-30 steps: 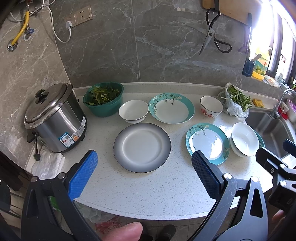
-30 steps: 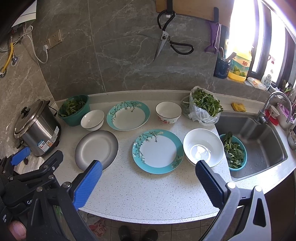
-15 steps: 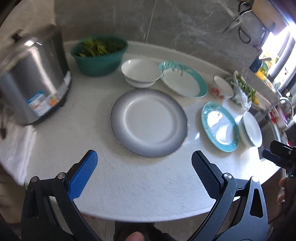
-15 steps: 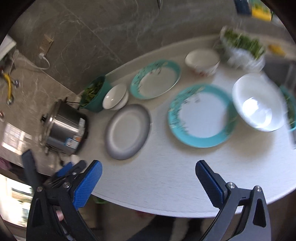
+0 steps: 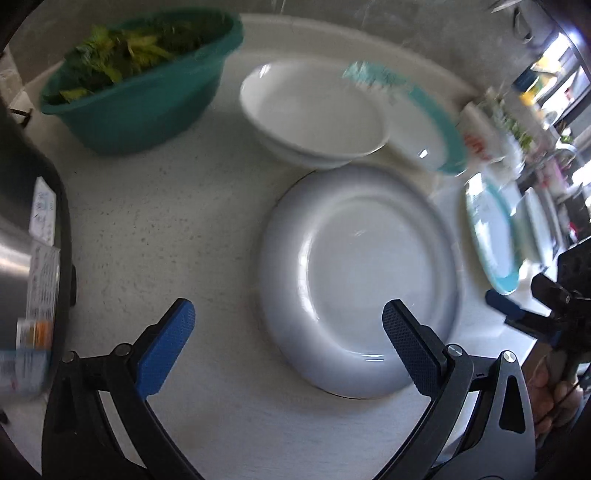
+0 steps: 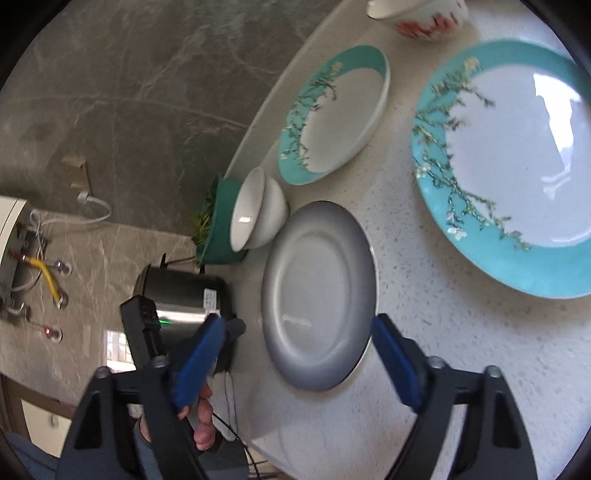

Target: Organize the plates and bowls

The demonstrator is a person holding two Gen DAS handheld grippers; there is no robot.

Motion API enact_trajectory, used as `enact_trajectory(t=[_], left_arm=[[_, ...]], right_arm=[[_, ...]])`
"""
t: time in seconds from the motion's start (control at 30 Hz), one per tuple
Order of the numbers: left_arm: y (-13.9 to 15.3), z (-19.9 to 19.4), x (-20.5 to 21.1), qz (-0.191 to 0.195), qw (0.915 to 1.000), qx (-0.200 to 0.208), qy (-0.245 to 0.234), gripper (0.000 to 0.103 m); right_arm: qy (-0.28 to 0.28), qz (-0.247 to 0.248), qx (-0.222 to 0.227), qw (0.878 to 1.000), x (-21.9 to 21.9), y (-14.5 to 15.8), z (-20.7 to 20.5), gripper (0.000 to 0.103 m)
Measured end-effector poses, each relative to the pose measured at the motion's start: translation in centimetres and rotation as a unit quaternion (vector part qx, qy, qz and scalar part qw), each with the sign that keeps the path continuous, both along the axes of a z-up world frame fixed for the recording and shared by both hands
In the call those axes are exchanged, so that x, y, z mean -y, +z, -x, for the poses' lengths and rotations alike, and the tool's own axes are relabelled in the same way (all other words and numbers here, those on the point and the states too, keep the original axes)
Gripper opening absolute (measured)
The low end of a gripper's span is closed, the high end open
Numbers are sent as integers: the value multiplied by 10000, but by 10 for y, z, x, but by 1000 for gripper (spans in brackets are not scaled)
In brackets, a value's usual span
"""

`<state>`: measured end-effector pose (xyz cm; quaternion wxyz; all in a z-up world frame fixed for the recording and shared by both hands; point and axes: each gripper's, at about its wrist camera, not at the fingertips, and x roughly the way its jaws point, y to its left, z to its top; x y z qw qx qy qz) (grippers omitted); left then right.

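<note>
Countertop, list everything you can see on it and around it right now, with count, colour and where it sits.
grey plate: 1, grey rim fading to white, nearest both claws
teal plates: 2, teal rim with blossom sprigs; one at the back, the other nearer the front on the right
white bowl: 1, plain white, just behind the grey plate
patterned bowl: 1, white with red marks, far back
green basin: 1, teal green, full of leafy greens, back left
rice cooker: 1, steel and black, left edge
left claw: 1, blue pads, open over the grey plate's near rim
right claw: 1, blue pads, closing, touching nothing
</note>
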<state>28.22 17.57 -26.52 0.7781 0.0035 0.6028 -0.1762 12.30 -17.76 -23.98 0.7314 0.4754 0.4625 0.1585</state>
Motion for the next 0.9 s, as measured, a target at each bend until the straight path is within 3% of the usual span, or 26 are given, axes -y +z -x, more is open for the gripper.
enact_trajectory(t=[0.1,0.27,0.37,0.53,0.7,0.77,0.83,0.9], left_arm=[[-5,-15,-5,256,9995,-8,-160,102],[-17,-39,-1,323,9988,-63,-349,99],[-20,-41,2,450,9981,-114,-402,91],[-26,-42,10,612,9959,-278,-608,65],[-36,-45,22,872,9936,-359,-626,64],[-38,-48,26,889,9932,-381,-647,61],[-37,-49,23,883,9931,-385,-669,49],[-36,-51,20,911,9924,-416,-711,48]], right_arm=[[-15,2,-99,9999,0,-10,-4,71],[64,-28,-268,9996,0,-28,-10,69],[93,-16,-339,9994,5,-34,-13,69],[165,-66,-332,9993,9,-39,-17,65],[403,57,-233,9989,1,-38,-21,63],[506,84,-214,9985,-3,-38,-25,59],[512,86,-213,9984,-5,-40,-27,53],[410,56,-237,9989,-3,-42,-26,48]])
